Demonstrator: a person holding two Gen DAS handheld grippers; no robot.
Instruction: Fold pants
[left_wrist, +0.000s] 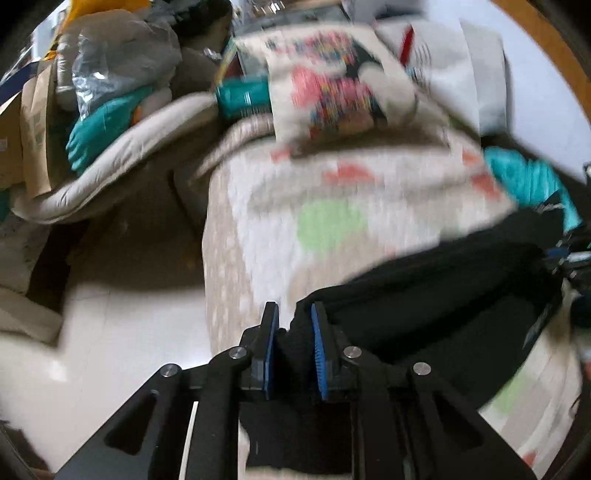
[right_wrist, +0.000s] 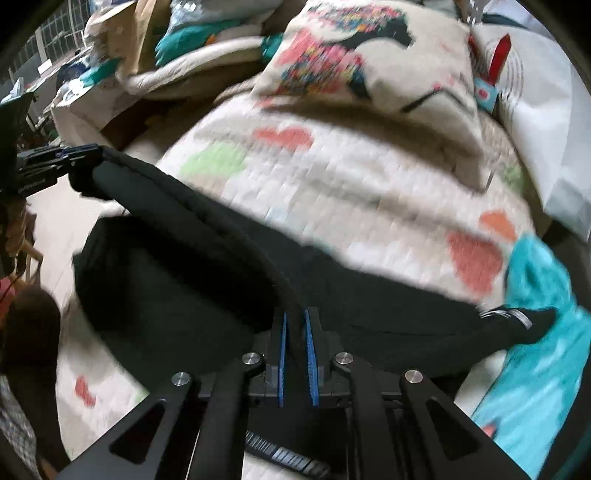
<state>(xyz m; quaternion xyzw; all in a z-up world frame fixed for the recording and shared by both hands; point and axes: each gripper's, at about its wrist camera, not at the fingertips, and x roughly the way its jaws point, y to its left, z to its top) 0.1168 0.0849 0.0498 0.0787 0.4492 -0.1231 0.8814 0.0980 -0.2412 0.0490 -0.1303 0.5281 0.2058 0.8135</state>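
The black pants (left_wrist: 424, 295) hang between both grippers above a quilted bed cover (left_wrist: 295, 206). My left gripper (left_wrist: 293, 325) is shut on one end of the waistband, its blue pads (left_wrist: 317, 350) pinching black fabric. My right gripper (right_wrist: 295, 328) is shut on the other end of the waistband of the pants (right_wrist: 184, 280). In the right wrist view the left gripper (right_wrist: 74, 157) shows at the far left, holding the stretched band. The rest of the pants drapes down onto the bed cover (right_wrist: 351, 184). Both views are motion blurred.
A patterned cushion (right_wrist: 351, 62) and a white pillow (right_wrist: 535, 110) lie at the head of the bed. A teal cloth (right_wrist: 535, 350) lies at the right edge of the bed. A cluttered pile with a beige duvet (left_wrist: 122, 147) sits left, beyond pale floor (left_wrist: 129, 332).
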